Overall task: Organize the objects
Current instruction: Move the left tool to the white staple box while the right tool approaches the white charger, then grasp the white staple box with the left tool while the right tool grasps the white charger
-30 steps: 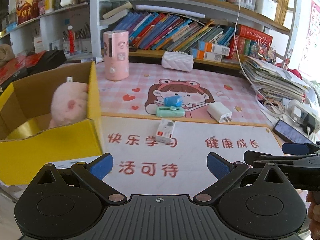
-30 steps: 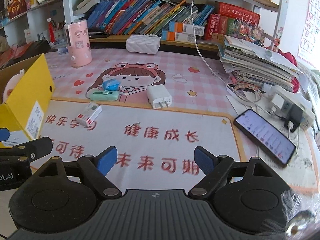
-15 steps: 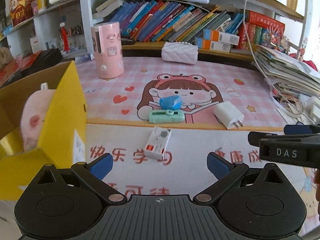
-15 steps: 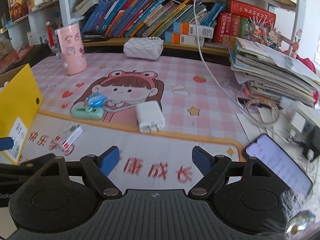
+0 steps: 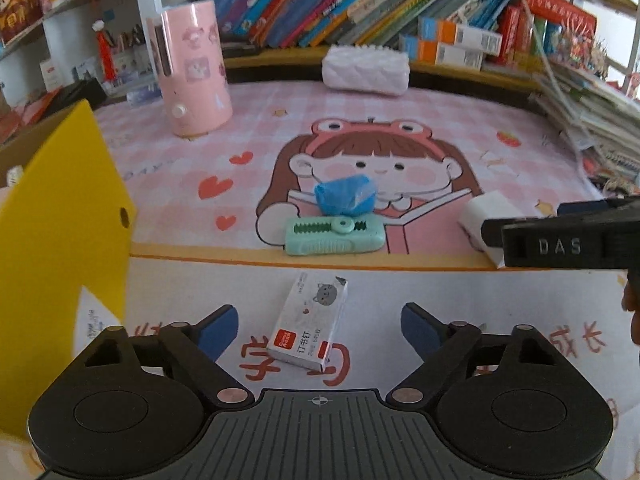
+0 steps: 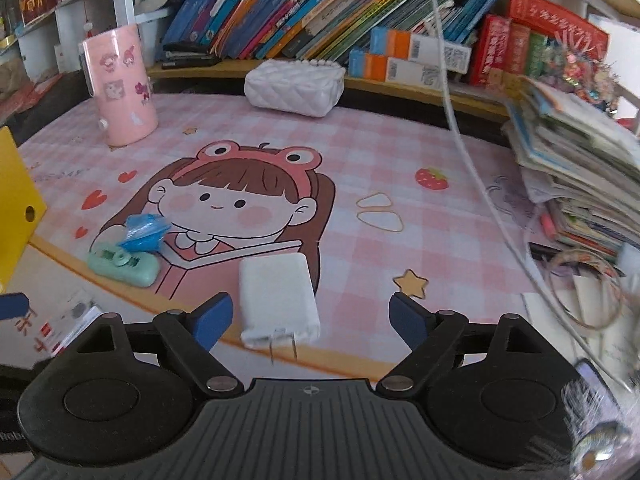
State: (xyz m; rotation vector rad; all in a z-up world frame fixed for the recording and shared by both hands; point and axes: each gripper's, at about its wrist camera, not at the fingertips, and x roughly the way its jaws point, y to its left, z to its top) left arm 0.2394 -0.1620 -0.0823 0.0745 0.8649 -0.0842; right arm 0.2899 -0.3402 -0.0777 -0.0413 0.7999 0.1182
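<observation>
I see the staple box [image 5: 308, 322] lying flat on the tabletop [image 5: 500, 312], between the spread pads of my left claw [image 5: 318, 330], its long axis running away from me and leaning slightly right; the jaws are closing but not yet touching it. Beyond the staple box sit a mint-green cutter [image 5: 334, 235] lying crosswise and a blue wrapped lump [image 5: 346, 197]. My right claw [image 6: 310, 316] is opening around nothing, with the white charger [image 6: 278, 294] just left of centre, prongs pointing toward me. Only the left view shows the box's printed top; in the right view it is blurred and half hidden. The yellow carton [image 5: 60, 240] is cut off at the left
</observation>
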